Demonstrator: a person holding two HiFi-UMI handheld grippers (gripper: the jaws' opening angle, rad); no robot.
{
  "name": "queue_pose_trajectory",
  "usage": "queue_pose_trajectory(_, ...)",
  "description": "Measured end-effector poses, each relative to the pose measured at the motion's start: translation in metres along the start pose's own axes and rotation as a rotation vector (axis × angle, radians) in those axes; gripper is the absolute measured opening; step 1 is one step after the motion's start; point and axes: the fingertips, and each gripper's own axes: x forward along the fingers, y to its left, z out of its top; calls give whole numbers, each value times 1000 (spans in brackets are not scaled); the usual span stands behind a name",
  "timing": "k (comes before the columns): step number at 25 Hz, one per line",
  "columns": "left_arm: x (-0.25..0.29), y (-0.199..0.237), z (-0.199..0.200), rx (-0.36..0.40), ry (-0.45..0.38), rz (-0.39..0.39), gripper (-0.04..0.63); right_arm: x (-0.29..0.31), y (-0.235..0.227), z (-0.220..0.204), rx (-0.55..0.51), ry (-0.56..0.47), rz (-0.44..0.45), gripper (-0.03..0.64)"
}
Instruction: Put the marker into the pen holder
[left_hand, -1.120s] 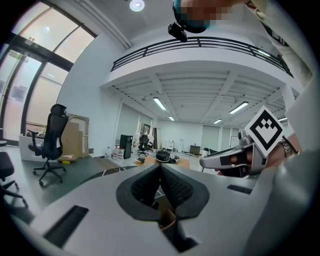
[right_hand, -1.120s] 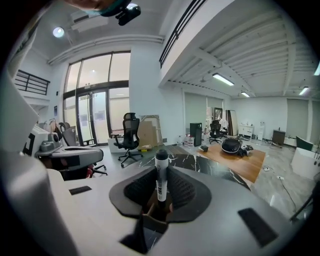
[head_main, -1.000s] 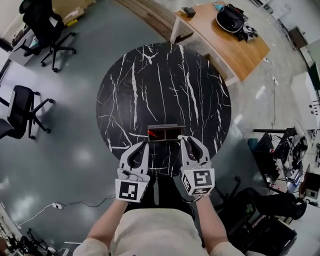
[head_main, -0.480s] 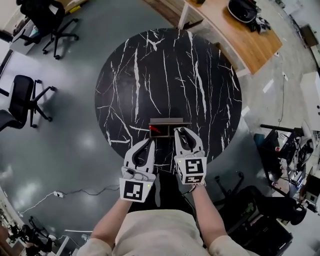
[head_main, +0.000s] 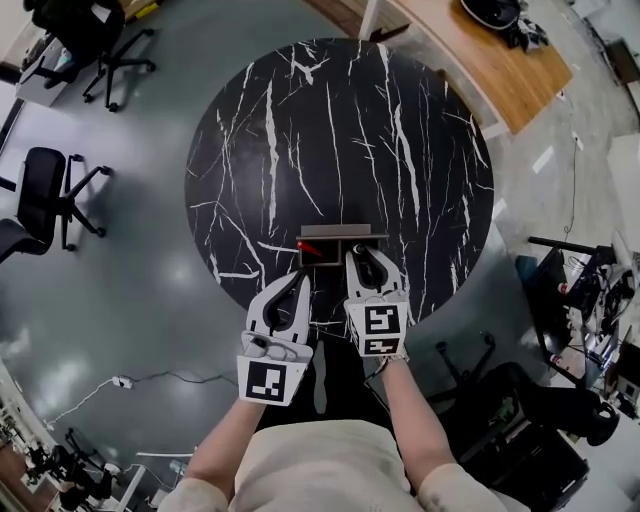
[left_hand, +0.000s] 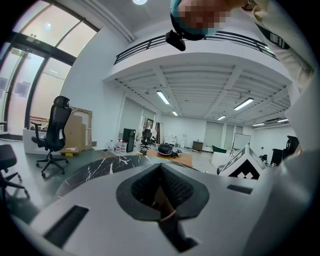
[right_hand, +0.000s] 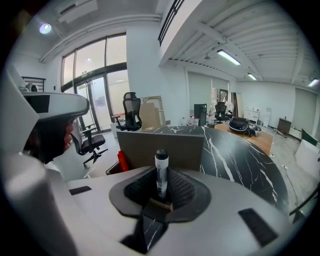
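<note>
A low brown pen holder (head_main: 343, 233) stands on the near part of the round black marble table (head_main: 330, 130), with a red pen (head_main: 308, 247) lying in its left end. My right gripper (head_main: 362, 260) is at the holder's near right side, shut on a white marker with a black cap (right_hand: 161, 172). The marker stands upright between the pads, just in front of the holder's wall (right_hand: 165, 145). The red pen (right_hand: 123, 161) shows to the left of that wall. My left gripper (head_main: 290, 288) hovers at the table's near edge, left of the holder, shut and empty (left_hand: 161, 175).
Office chairs (head_main: 45, 195) stand on the grey floor to the left. A wooden desk (head_main: 490, 60) with a black bag lies beyond the table at the upper right. Cables and equipment (head_main: 590, 300) crowd the right side.
My right gripper has moved forward and a little left with the marker, up against the holder. The left gripper has barely shifted.
</note>
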Motion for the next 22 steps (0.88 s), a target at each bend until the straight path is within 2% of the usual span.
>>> queue_pose_trajectory(9,-6,-7,-6,13,5,-14,11,3,2,5,-33,-20,8,83)
queue_pose_trajectory(12,-7,-9,-4,13,2,-16,11,-3,-3,8,-12,-26,-5,87)
queue_pose_trajectory(16,-11,-13,3,24,-10,-18,11,-28,-13,19,34,-67,-67,89)
queue_pose_trajectory(19,-13,-18,12,25,-21,-18,11,-53,-11,32,82,-112,-63,86)
queue_pose_trajectory(22,-15,-26,26,32,-39,-30,11,-79,-5,49,101,-152,-53,49)
